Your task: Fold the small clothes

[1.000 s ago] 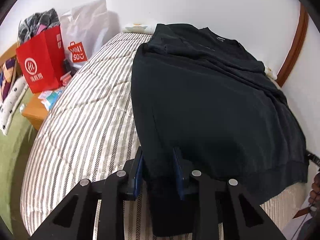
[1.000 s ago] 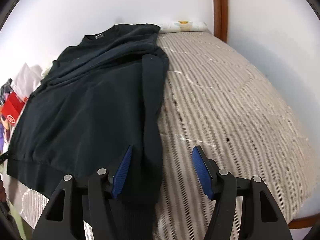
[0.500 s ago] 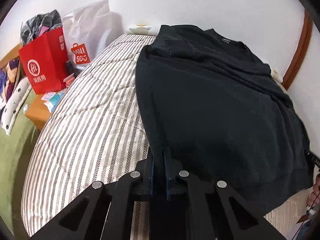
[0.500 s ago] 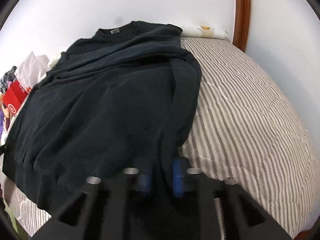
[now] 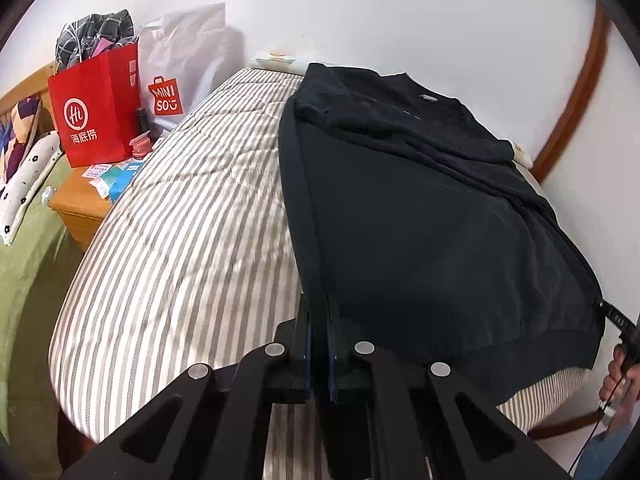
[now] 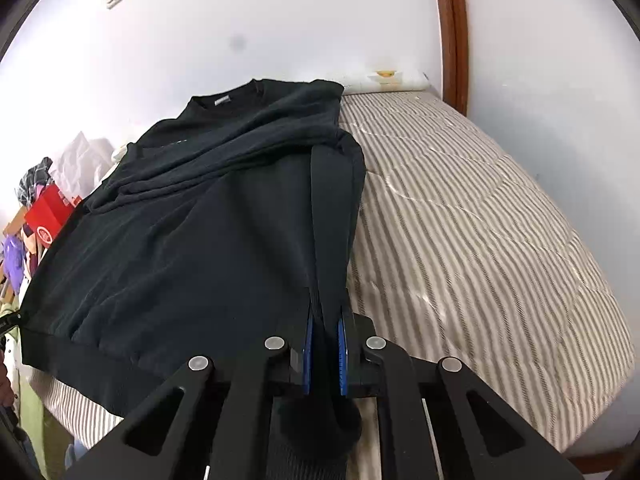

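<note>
A black sweatshirt point(image 5: 420, 208) lies spread on a striped bed, collar toward the far wall; it also shows in the right wrist view point(image 6: 192, 240). My left gripper point(image 5: 320, 344) is shut on the sweatshirt's left sleeve, which runs taut from the jaws up along the left side. My right gripper point(image 6: 325, 344) is shut on the right sleeve point(image 6: 332, 216), whose cuff hangs bunched below the blue pads. Both sleeves are lifted off the bed near its front edge.
The striped mattress point(image 5: 192, 224) extends left of the garment and right of it point(image 6: 480, 232). A wooden nightstand point(image 5: 80, 200) holds a red bag point(image 5: 92, 112) and a white Miniso bag point(image 5: 180, 76). A white pillow point(image 6: 384, 80) lies at the wall.
Both grippers closed from open onto the sleeves lying between their jaws. They have since lifted and pulled the sleeves taut toward the bed's front edge.
</note>
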Demonstrator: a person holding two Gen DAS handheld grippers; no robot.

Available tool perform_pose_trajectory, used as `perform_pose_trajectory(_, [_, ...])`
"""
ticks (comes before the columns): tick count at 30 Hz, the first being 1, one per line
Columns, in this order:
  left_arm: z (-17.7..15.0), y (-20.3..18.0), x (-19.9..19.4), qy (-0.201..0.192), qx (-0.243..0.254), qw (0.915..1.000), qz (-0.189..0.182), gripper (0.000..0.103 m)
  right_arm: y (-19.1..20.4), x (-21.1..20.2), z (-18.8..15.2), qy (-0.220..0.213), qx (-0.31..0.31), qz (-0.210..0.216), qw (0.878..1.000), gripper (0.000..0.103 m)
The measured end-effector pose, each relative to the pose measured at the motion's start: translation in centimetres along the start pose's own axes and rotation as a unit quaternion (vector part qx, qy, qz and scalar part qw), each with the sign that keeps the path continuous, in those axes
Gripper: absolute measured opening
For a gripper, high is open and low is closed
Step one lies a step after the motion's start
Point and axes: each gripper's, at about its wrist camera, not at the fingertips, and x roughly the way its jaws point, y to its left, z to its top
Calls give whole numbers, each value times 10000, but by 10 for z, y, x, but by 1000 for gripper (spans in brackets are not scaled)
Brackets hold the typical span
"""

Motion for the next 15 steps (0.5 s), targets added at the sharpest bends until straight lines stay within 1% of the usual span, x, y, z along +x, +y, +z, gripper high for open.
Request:
perform_pose_trajectory(5, [-22,-3,-8,109,150,9998,12,6,-4,-15,-19,56,-48,-72,9999,9])
perform_pose_trajectory(8, [-23,-2,-9,142,204,9997,-30,6,-6,-16,-24,136,-47,-83,9999,10])
perform_pose_trajectory(11, [-18,-2,-11,182,199,9996,-118,8,-4,-14,-17,236,-91,-145,9996,15])
perform_pose_trajectory(12, [-16,-3,-12,167,202,9996,-142,9,-3,-15,-15,265,-99,-186,9994,15])
perform_pose_trajectory(15, [-10,-5,-15,104,201,9997,-126,13,2,-19,-5,176,-151,-257,9994,16])
